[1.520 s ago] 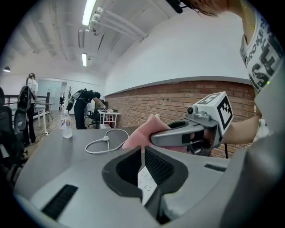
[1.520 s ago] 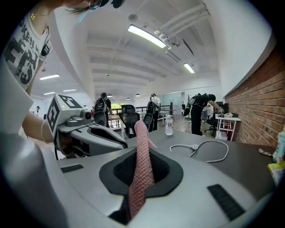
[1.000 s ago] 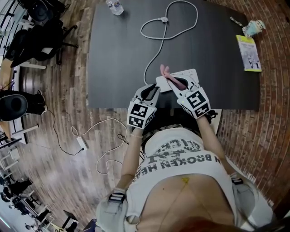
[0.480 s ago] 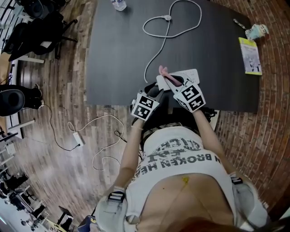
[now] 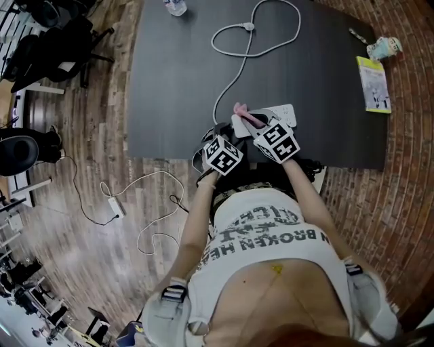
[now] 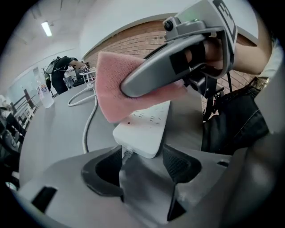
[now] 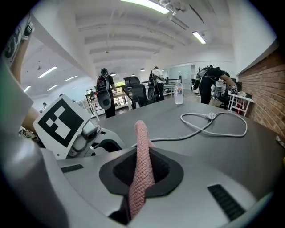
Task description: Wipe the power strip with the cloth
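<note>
Head view, counts: two grippers, one power strip (image 5: 279, 111), one cloth (image 5: 242, 112), one cable (image 5: 247, 41), one bottle (image 5: 175, 5) and one booklet (image 5: 374, 83) are counted on one dark table (image 5: 169, 88).
Head view, power strip: it is found just ahead of the left gripper (image 5: 218, 130) and under the tip of the right gripper (image 5: 255, 123), at the table's near edge.
Head view, bottle: it is seen well beyond both grippers at the far edge; what it holds cannot be made out.
Left gripper view, jaws: the left gripper (image 6: 142, 162) is held wide apart and its jaws have just been opening. The near end of the power strip (image 6: 144, 129) is set between the tips, and no pad is pressed on it.
Left gripper view, cloth: one pink cloth (image 6: 111, 93) is carried by the right gripper (image 6: 133, 87) above and just beyond the left jaws, over the strip's far part.
Right gripper view, jaws: the right gripper (image 7: 140, 173) is closed on the cloth (image 7: 141, 151), which is seen standing up as a single fold between the pads.
Right gripper view, surroundings: the left gripper is seen just to the left. The cable (image 7: 213, 122) is looped beyond to the right, and the bottle (image 7: 179, 95) is well beyond.
</note>
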The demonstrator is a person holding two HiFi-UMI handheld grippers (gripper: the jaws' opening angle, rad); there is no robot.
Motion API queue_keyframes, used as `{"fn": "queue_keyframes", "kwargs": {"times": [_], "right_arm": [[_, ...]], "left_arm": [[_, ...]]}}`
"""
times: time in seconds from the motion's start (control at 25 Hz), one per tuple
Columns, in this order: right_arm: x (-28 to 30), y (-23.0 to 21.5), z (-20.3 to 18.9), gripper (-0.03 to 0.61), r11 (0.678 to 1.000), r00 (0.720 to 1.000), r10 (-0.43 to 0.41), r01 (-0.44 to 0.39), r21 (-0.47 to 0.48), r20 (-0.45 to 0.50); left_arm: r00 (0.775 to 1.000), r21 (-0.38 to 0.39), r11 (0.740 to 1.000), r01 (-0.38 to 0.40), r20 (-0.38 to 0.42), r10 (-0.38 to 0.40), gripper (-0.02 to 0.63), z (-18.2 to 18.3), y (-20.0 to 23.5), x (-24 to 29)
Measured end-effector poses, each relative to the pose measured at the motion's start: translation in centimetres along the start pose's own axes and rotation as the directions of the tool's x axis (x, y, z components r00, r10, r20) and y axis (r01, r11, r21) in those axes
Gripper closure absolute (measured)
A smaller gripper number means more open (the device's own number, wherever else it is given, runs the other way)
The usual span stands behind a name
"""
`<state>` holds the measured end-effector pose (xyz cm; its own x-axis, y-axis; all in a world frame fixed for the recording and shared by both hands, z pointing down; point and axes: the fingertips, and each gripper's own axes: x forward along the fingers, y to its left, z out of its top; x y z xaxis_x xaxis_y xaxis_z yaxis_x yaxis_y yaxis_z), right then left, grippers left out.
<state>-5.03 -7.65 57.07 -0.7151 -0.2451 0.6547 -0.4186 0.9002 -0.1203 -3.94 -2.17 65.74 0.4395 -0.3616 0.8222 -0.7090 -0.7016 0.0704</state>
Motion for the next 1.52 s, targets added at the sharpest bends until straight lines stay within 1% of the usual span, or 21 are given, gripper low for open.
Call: {"fn": "queue_keyframes", "kwargs": {"times": [0.2, 0.32, 0.44, 0.6, 0.88, 1.0, 1.52], "right_arm": [[1.7, 0.3, -1.3, 0.561, 0.999, 0.998, 0.027, -0.029, -0.037, -0.065], [2.9, 0.6, -1.9, 0.561, 0.997, 0.994, 0.054, -0.059, -0.046, -0.098], [4.2, 1.0, -3.1, 0.561, 0.995, 0.987, 0.077, -0.085, -0.051, -0.142], [4.8, 1.3, -3.9, 0.561, 0.993, 0.979, 0.079, -0.095, -0.074, -0.187], [4.9, 1.7, -3.6, 0.561, 0.985, 0.984, 0.051, -0.078, -0.154, -0.173], [4.9, 1.7, -3.6, 0.561, 0.983, 0.985, 0.036, -0.065, -0.170, -0.166], [3.8, -0.2, -4.4, 0.561, 0.993, 0.986, -0.023, 0.003, -0.121, -0.165]], "left_arm": [[0.999, -0.018, 1.000, 0.007, -0.033, -0.008, 0.345, 0.1, 0.1, 1.1], [0.998, -0.017, 1.000, 0.025, -0.056, -0.026, 0.345, 0.1, 0.1, 1.3], [0.996, -0.018, 0.998, 0.054, -0.065, -0.055, 0.345, 0.0, 0.2, 1.4], [0.995, -0.020, 0.997, 0.070, -0.065, -0.072, 0.342, 0.1, 0.2, 1.6], [0.996, -0.025, 0.997, 0.076, -0.053, -0.077, 0.339, 0.0, 0.2, 1.5], [0.995, -0.025, 0.996, 0.081, -0.056, -0.082, 0.337, -0.1, 0.2, 1.5], [0.995, -0.026, 0.996, 0.081, -0.062, -0.082, 0.334, -0.2, 0.3, 1.6]]}}
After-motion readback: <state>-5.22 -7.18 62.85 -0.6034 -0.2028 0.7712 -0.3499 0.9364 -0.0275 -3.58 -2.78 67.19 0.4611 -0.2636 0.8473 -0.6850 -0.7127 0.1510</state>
